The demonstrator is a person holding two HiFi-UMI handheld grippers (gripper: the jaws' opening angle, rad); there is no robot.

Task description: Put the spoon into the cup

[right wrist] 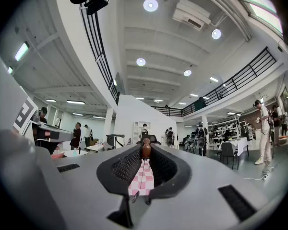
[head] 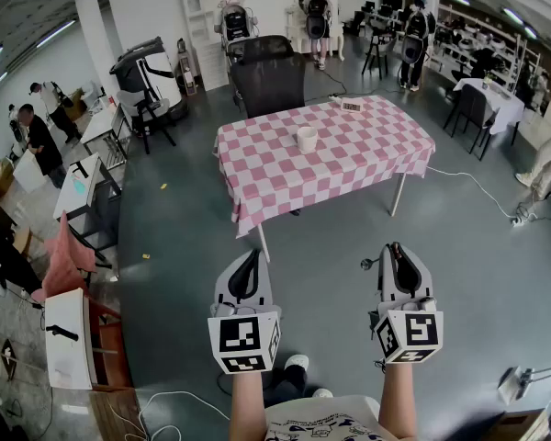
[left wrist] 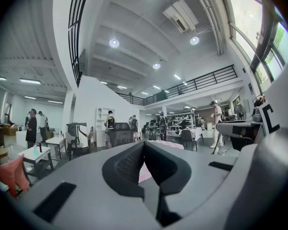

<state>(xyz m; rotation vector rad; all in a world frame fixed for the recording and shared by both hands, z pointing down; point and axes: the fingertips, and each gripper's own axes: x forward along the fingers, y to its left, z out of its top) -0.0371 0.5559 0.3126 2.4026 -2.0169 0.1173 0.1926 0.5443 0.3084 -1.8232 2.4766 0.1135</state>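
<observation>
1. Progress: early. The cup (head: 307,139) stands upright and alone near the middle of the pink-checked worktop (head: 367,150). From this far off I cannot see inside it, but the spoon is not yet in it.
2. The spoon (right wrist: 145,150) shows in the right gripper view as a small brown rounded end pinched between the jaw tips. I take it for the spoon seen end-on. Its length is hidden, and the head view does not show it plainly.
3. Judged from this, the pick-up is done. What is left is to close on the worktop, bring the spoon over the cup's mouth, lower it and let go.
4. Right claw (head: 396,249): the jaws are nearly together and clamped on that brown end. The checked cloth shows through the slit below it.
5. Left claw (left wrist: 144,145): the jaws meet at the tips with nothing between them, so it is idle.
6. Pose: both claws are held out in front of the body, side by side but apart and at about the same height. They point level toward the worktop.
7. The marker cubes (head: 244,338) face up at the head camera, and the forearms (head: 248,407) come in from the bottom edge.
8. Bare grey floor (head: 321,246) lies between the claws and the worktop — they are well apart.
</observation>
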